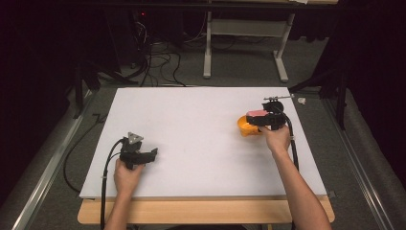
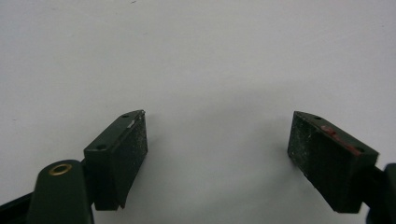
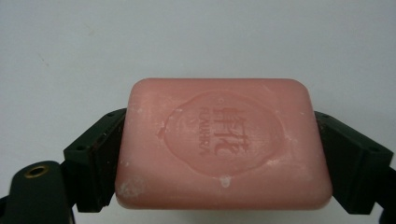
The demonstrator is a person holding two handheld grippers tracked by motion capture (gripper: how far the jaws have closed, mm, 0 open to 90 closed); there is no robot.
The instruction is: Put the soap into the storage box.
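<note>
right gripper [image 3: 219, 154] clamped on pink rectangular embossed soap bar [image 3: 222, 144], gripped by short ends, flat, likely for orange round plastic dish [image 1: 246, 127] just beside | left gripper [image 2: 217, 154] spread wide, idle over white tabletop [image 1: 191, 139]

A white table [image 1: 201, 143] carries an orange bowl [image 1: 245, 127].

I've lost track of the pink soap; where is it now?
The pink soap is clamped in the right gripper, at the table's right side, beside the orange bowl.
</note>
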